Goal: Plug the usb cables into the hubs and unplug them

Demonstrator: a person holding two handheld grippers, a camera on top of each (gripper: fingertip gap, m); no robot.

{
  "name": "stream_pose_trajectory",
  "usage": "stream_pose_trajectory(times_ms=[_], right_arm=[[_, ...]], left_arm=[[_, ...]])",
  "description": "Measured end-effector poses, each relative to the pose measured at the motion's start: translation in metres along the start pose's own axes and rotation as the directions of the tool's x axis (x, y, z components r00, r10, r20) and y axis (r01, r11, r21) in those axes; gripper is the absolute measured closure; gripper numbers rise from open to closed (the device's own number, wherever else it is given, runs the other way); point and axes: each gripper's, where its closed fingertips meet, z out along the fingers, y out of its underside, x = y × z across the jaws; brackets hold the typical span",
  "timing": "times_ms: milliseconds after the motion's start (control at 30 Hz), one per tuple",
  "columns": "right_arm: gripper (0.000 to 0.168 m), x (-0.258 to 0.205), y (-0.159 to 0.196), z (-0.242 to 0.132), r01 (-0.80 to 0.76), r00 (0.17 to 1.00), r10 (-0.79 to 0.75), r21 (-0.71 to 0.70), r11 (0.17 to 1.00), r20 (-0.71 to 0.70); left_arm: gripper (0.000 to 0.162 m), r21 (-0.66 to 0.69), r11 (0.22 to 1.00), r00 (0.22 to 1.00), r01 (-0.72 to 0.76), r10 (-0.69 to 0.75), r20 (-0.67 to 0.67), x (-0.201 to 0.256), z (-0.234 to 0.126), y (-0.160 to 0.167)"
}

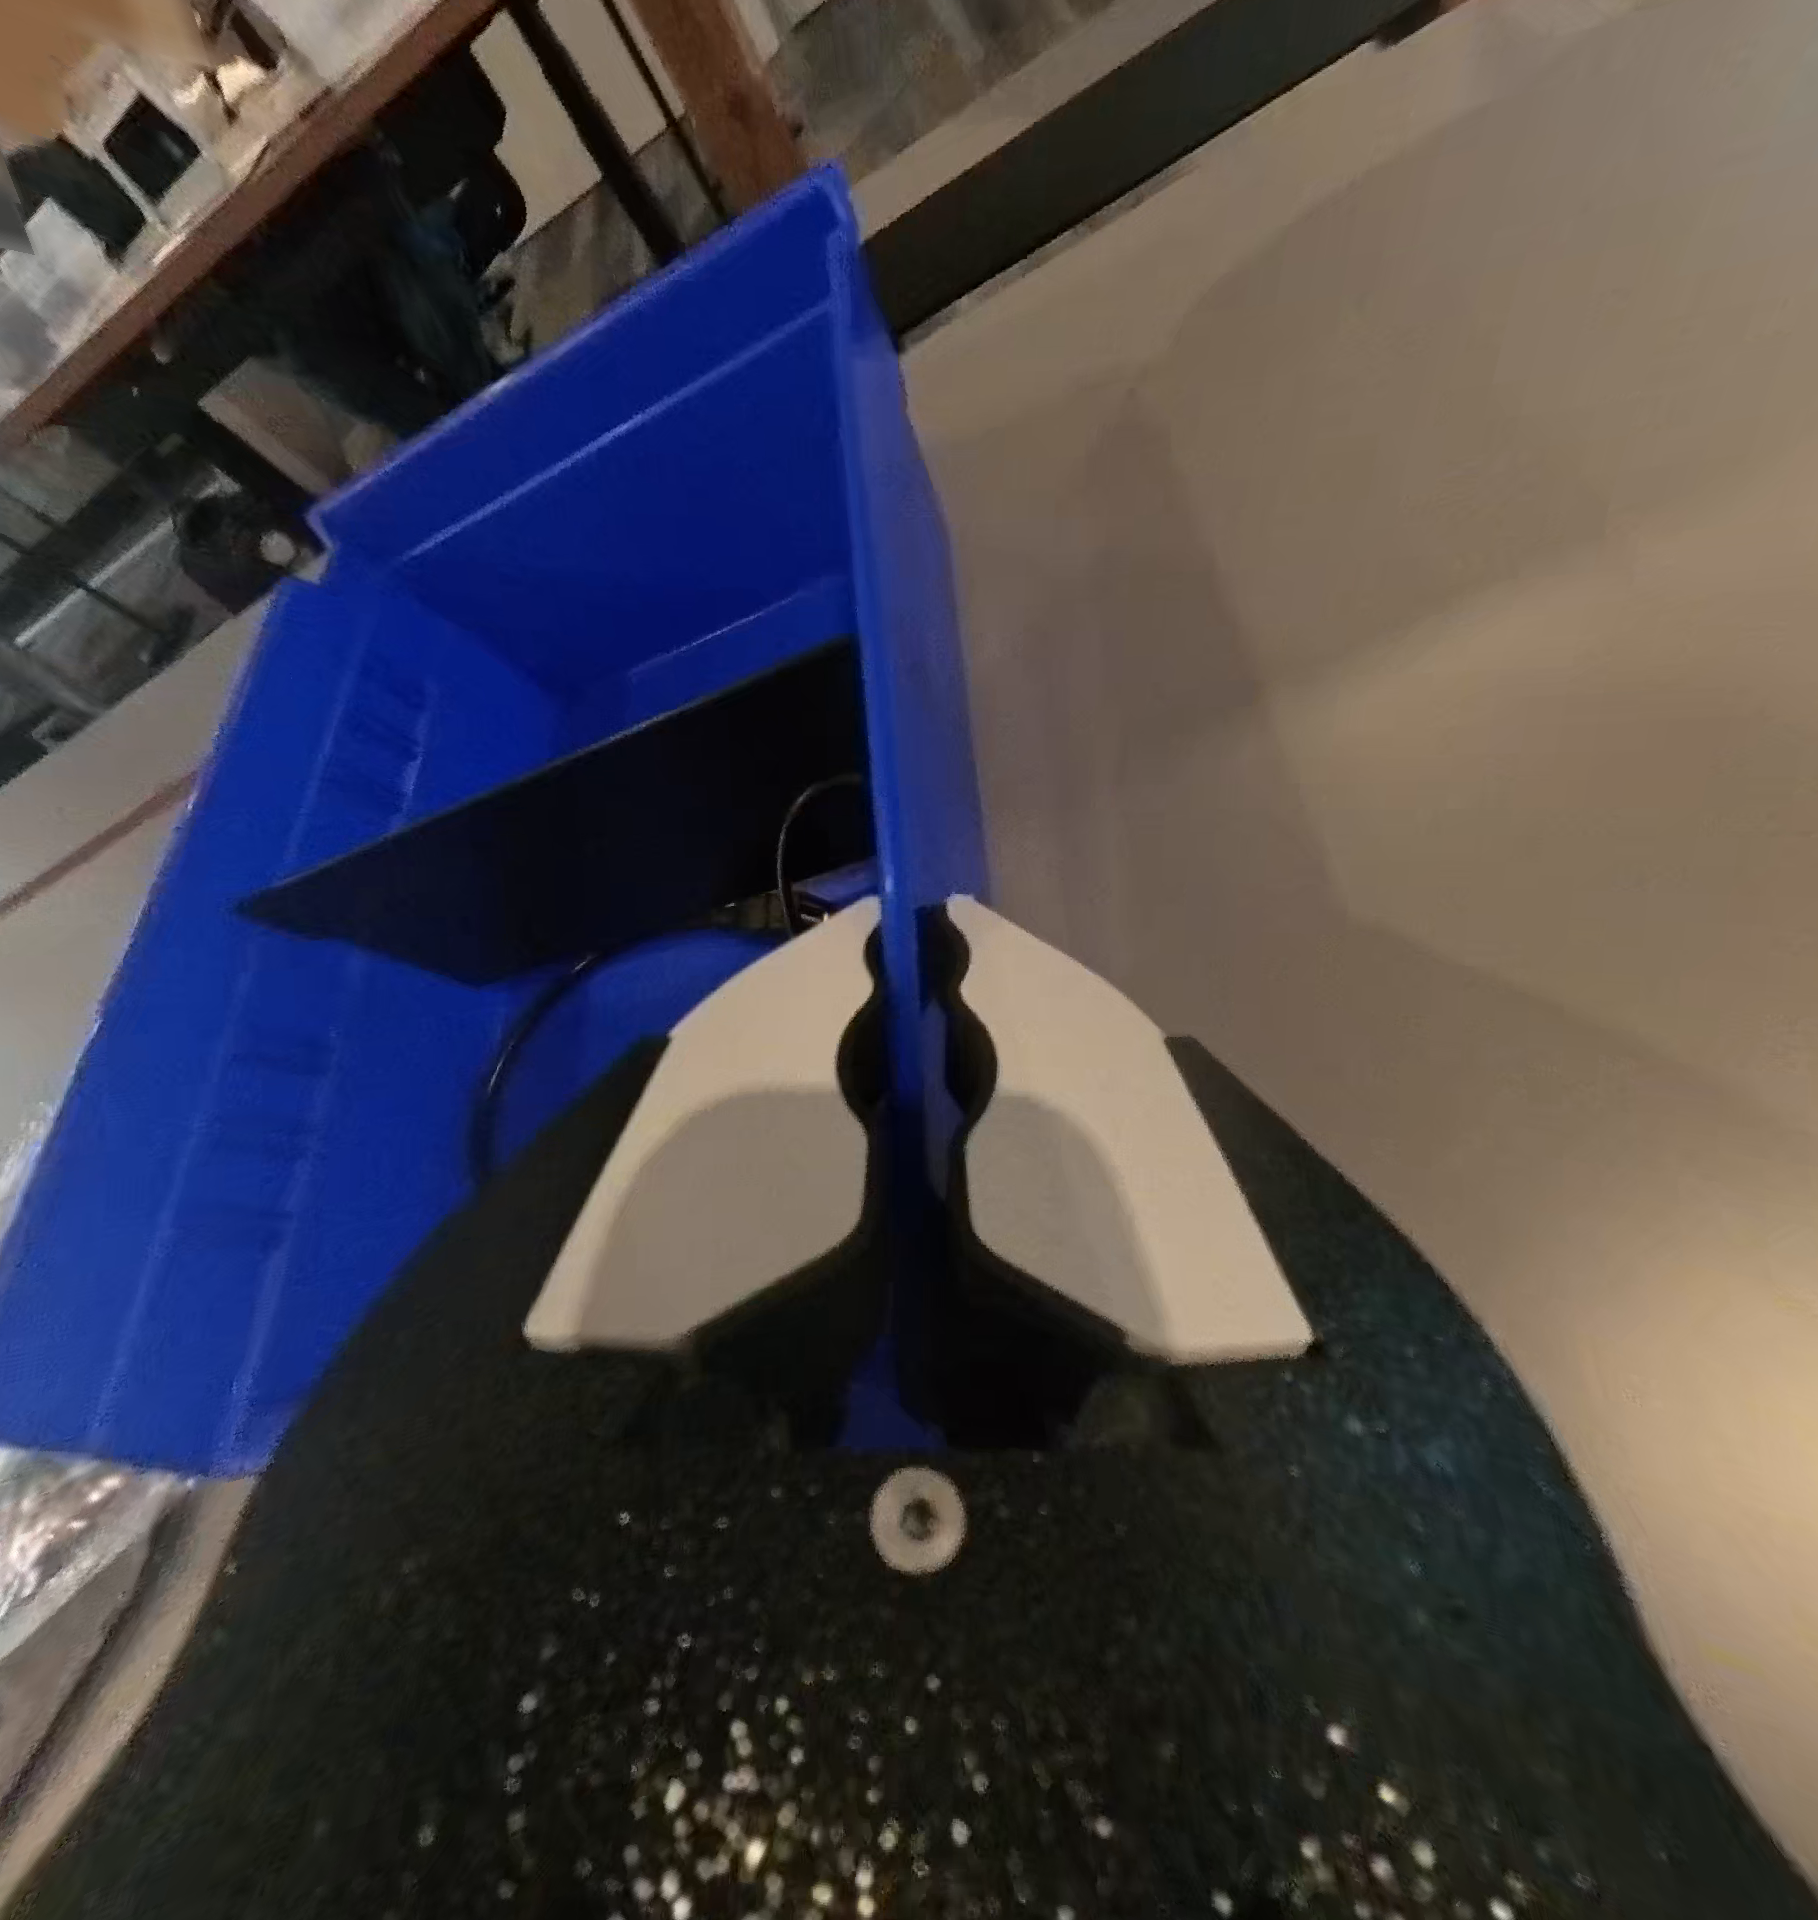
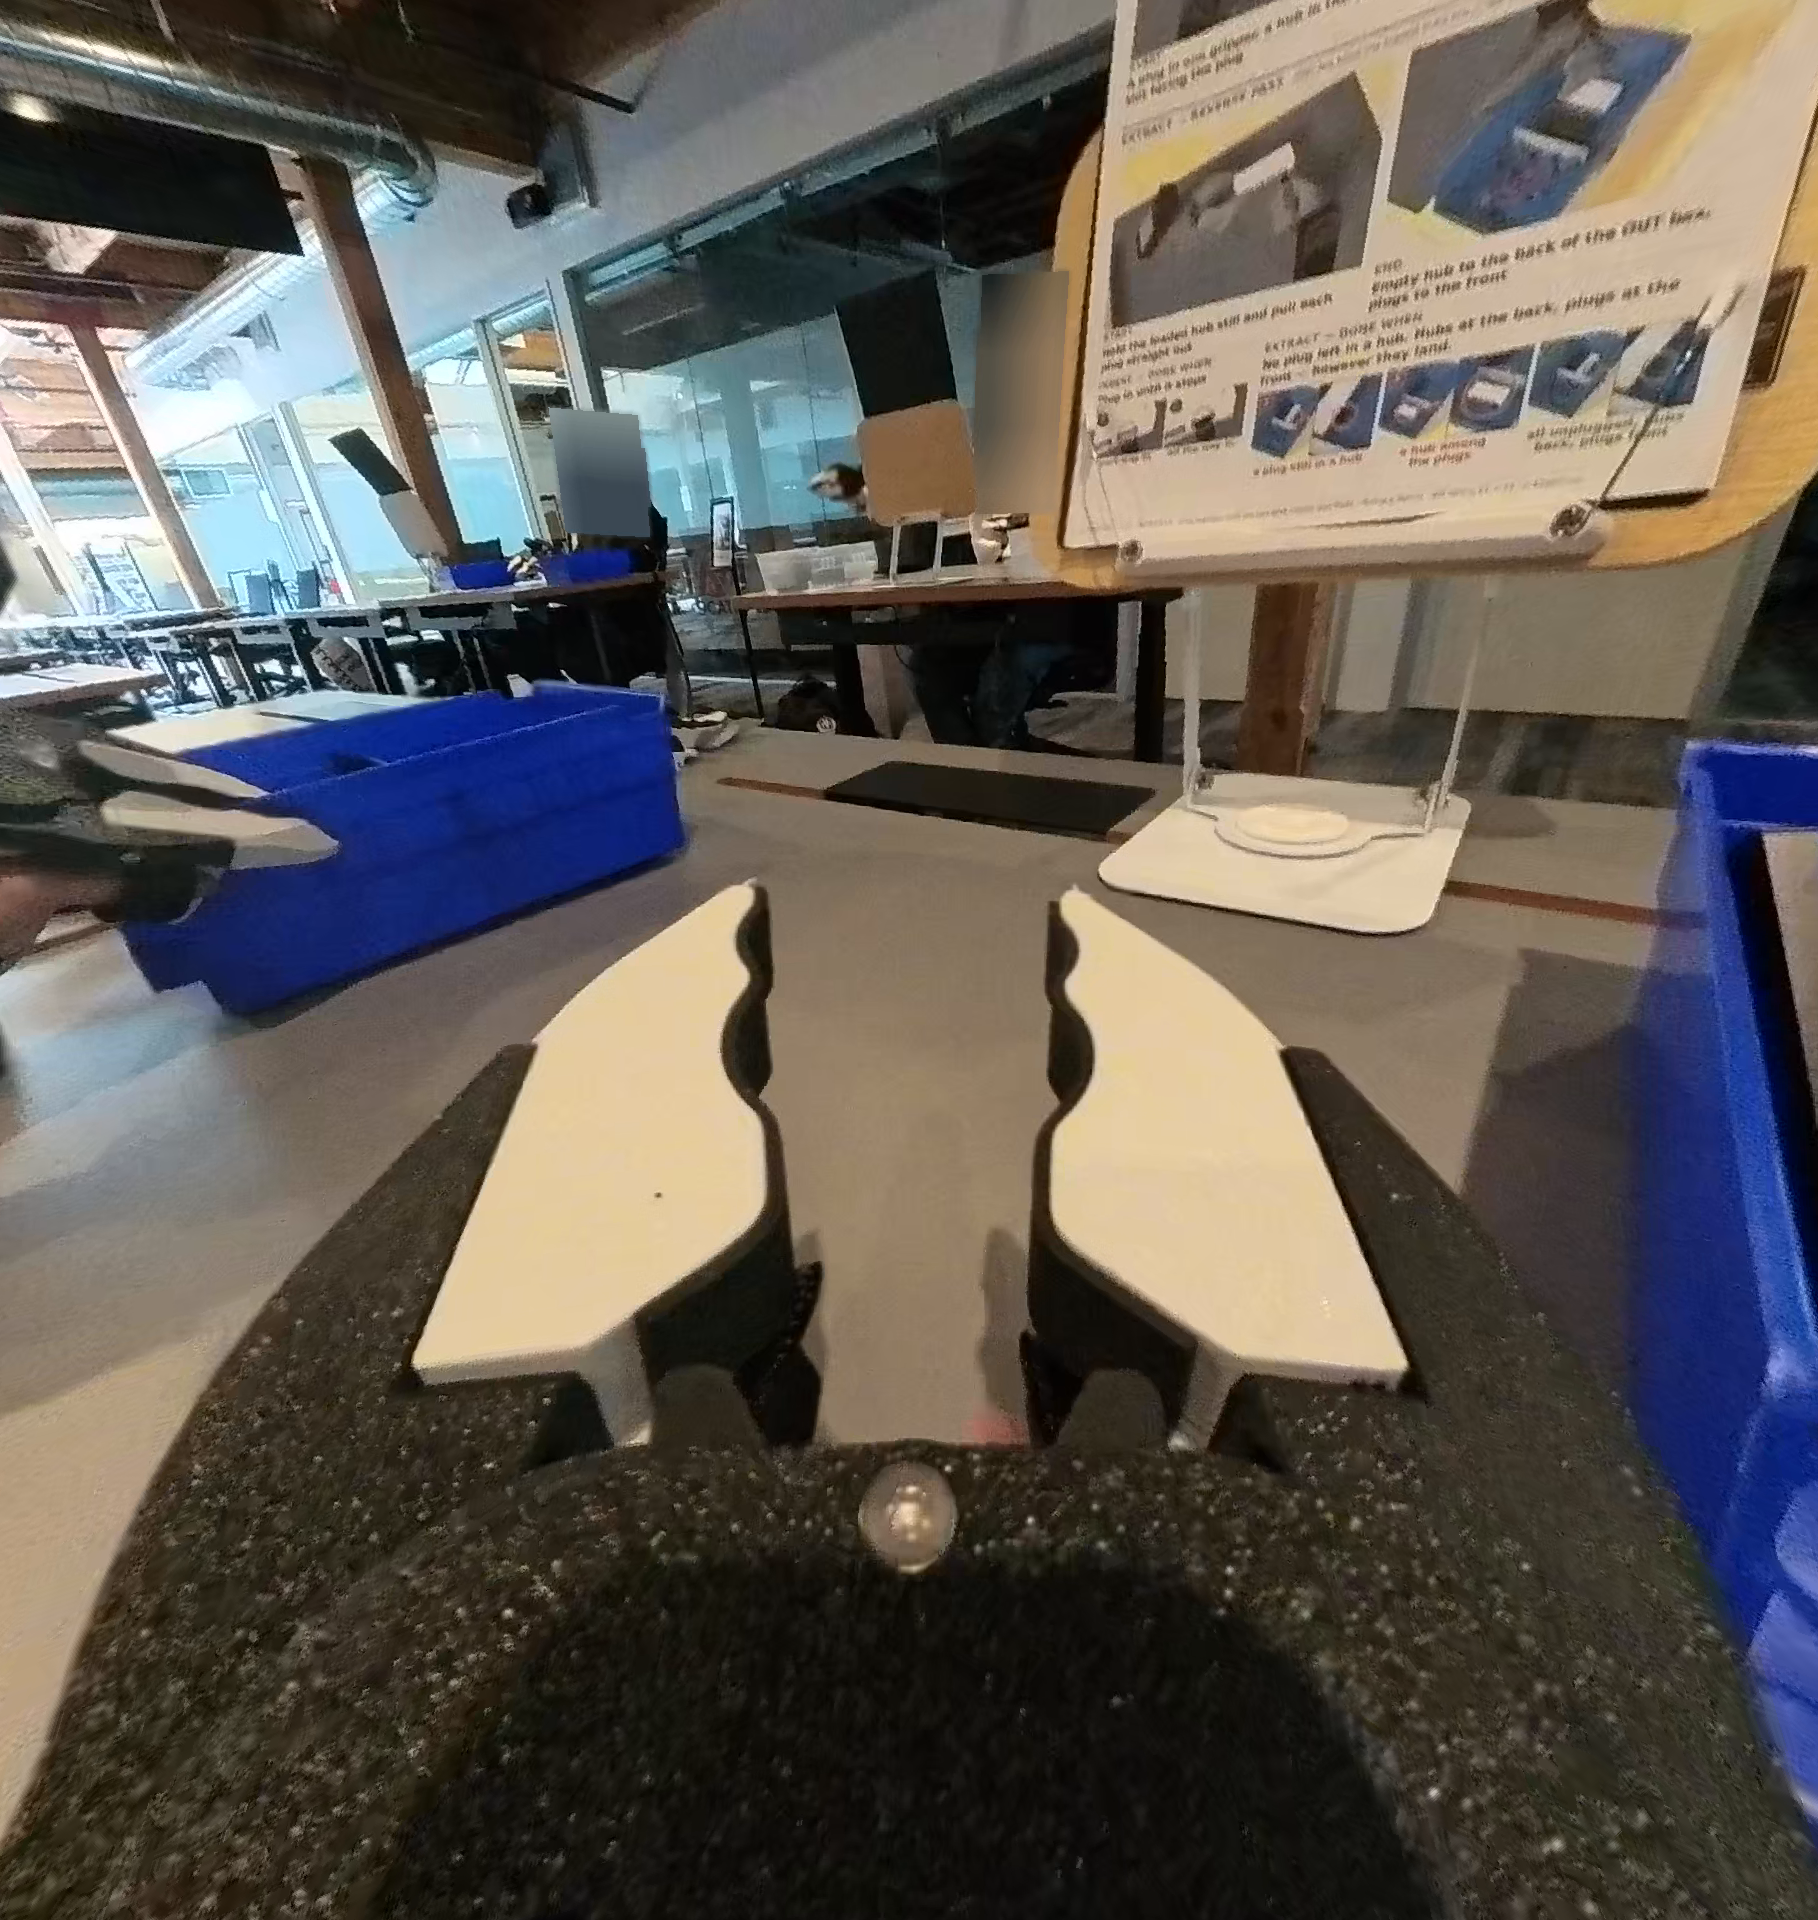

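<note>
In the left wrist view a blue bin point(image 1: 292, 1039) lies tilted in front of me, with a black divider point(image 1: 572, 842) across its inside. A black cable point(image 1: 793, 831) curls in the compartment nearest the gripper; no hub shows clearly. My left gripper point(image 1: 910, 920) is shut on the bin's right wall, one finger inside and one outside. In the right wrist view the same bin point(image 2: 448, 821) sits at the left of the grey table with the left gripper point(image 2: 292, 821) at its near corner. My right gripper point(image 2: 905, 914) is open and empty above the table.
A second blue bin point(image 2: 1736, 1143) stands at the right edge. A white stand point(image 2: 1289, 862) holding an instruction sheet point(image 2: 1404, 270) is at the back right, beside a black mat point(image 2: 988, 795). Crinkled clear plastic point(image 1: 22, 1507) lies at the lower left.
</note>
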Motion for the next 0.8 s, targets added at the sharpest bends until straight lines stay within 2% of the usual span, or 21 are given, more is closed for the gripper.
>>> stream_pose_trajectory(times_ms=[100, 167, 333, 533, 633, 800], right_arm=[[0.130, 0.001, -0.006, -0.003, 0.041, 0.999, -0.041, 0.033, 0.999, -0.012], [0.147, 0.003, -0.006, -0.006, 0.073, 0.997, -0.072, 0.031, 0.997, -0.023], [0.144, 0.012, -0.009, -0.009, 0.049, 0.997, -0.045, 0.053, 0.997, -0.069], [0.142, 0.024, -0.018, -0.018, 0.068, 0.987, -0.052, 0.101, 0.993, -0.151], [0.150, 0.026, -0.019, -0.020, 0.069, 0.987, -0.053, 0.105, 0.992, -0.155], [0.151, 0.029, -0.019, -0.021, 0.077, 0.983, -0.058, 0.103, 0.992, -0.174]], left_arm=[[0.157, 0.075, 0.995, 0.996, -0.068, 0.072, -0.051, 0.012, -0.018, -0.009], [0.157, 0.155, 0.984, 0.988, -0.093, 0.110, -0.107, 0.025, -0.034, -0.020], [0.157, 0.289, 0.944, 0.921, -0.157, 0.245, -0.304, 0.070, -0.074, -0.037], [0.157, 0.425, 0.877, 0.768, -0.223, 0.426, -0.478, 0.125, -0.104, -0.035], [0.158, 0.521, 0.818, 0.671, -0.245, 0.531, -0.518, 0.149, -0.122, -0.034], [0.158, 0.619, 0.759, 0.508, -0.200, 0.621, -0.597, 0.180, -0.151, -0.032]])
